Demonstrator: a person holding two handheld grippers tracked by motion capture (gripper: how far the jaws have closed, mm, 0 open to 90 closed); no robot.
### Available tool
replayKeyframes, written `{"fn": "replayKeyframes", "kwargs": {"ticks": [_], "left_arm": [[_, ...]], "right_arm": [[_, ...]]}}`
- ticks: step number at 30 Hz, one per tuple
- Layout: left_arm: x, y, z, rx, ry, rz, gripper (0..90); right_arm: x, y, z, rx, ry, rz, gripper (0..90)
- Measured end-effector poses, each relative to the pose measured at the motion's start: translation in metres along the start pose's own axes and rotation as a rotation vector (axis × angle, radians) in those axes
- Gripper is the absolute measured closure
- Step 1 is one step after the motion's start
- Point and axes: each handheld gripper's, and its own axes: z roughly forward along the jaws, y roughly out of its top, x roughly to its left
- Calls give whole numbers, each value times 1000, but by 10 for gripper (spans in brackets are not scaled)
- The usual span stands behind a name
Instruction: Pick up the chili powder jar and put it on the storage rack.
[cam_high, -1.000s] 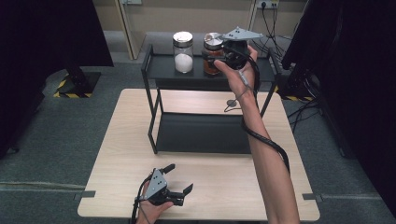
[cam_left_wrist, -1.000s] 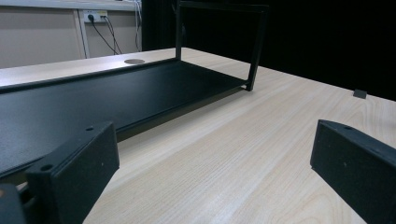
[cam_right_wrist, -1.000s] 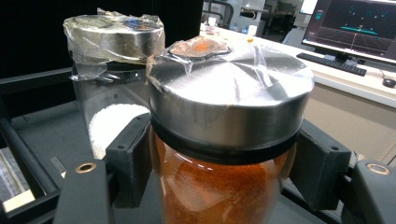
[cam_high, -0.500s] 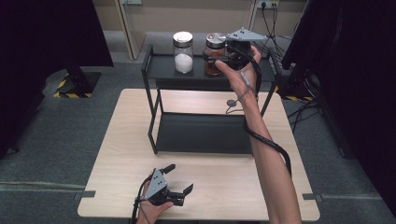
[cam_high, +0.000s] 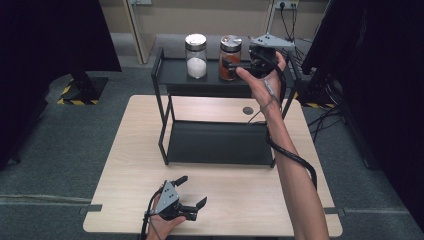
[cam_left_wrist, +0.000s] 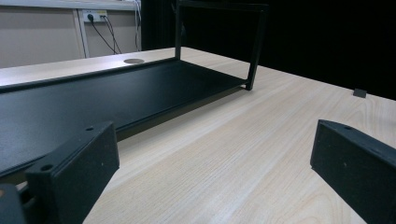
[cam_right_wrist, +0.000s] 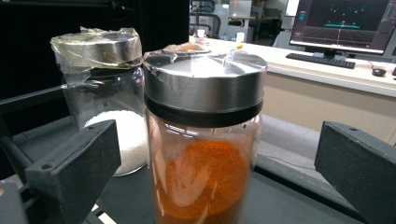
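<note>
Glass jar of orange-red powder with a taped steel lid (cam_right_wrist: 203, 140) stands between the spread fingers (cam_right_wrist: 74, 168) of the right gripper (cam_high: 250, 62), neither pad touching; behind the left finger stands a white-powder jar (cam_right_wrist: 105, 107); both on the black metal rack (cam_high: 172, 75); step apparently pre-grasp, closure next; left gripper (cam_high: 182, 202) rests open-jawed on the pale wooden table (cam_high: 240, 195).

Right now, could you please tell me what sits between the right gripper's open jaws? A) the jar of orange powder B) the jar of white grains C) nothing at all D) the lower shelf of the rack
A: the right gripper view shows the jar of orange powder centred between the right gripper's spread jaws, with the jar of white grains off to one side.
</note>
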Motion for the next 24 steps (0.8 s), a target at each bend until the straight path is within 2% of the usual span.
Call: {"fn": "replayKeyframes", "kwargs": {"ticks": [5, 11, 24], "left_arm": [[0, 0, 0, -1, 1, -1, 5], [0, 0, 0, 1, 2, 1, 5], [-1, 0, 1, -2, 3, 1, 5]], "right_arm": [[-2, -5, -10, -20, 16, -6, 4], [-4, -18, -24, -50, 63, -17, 4], [1, -49, -55, -103, 140, -27, 4]]}}
